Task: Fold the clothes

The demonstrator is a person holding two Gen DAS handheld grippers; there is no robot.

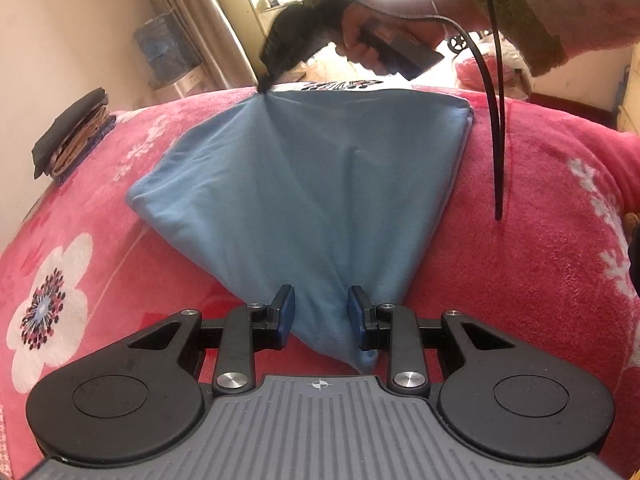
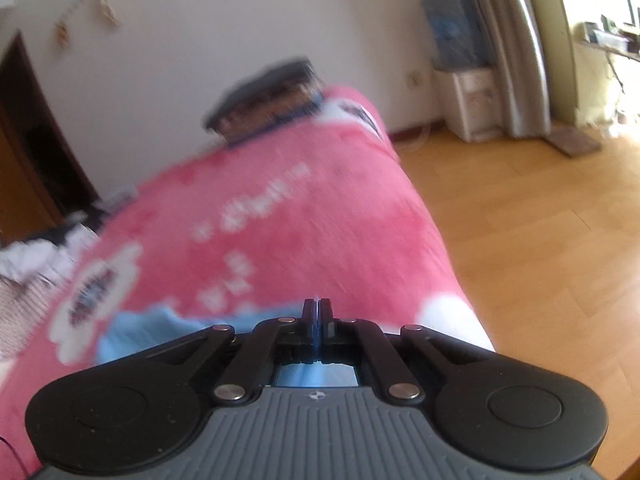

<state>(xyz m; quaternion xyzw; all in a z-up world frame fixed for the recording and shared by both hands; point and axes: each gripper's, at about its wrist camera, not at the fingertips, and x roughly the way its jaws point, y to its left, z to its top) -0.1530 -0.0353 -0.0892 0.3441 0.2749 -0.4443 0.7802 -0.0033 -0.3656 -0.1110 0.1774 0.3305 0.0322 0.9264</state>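
Blue garment (image 1: 304,184), a soft light-blue cloth, lies on a pink floral blanket (image 1: 540,248) spread over the bed, pulled up into a fan shape between the two grippers. Its near corner passes between the fingers of the left gripper (image 1: 321,316), whose jaws stand narrowly apart on either side of the cloth; whether the blue pads actually press it I cannot tell. Its far corner is lifted off the blanket by the right gripper (image 1: 265,85), held in a person's hand (image 1: 360,36) with a fuzzy sleeve (image 1: 552,8) above it. In the right wrist view that gripper (image 2: 317,312) has its jaws pressed together with blue cloth showing just behind them. A black cable (image 1: 496,152) hangs down beside the garment's right edge. Farther off, a stack of folded clothes (image 1: 74,132) sits at the blanket's far left corner by the wall. Wooden floor (image 2: 540,240) lies beyond the bed.
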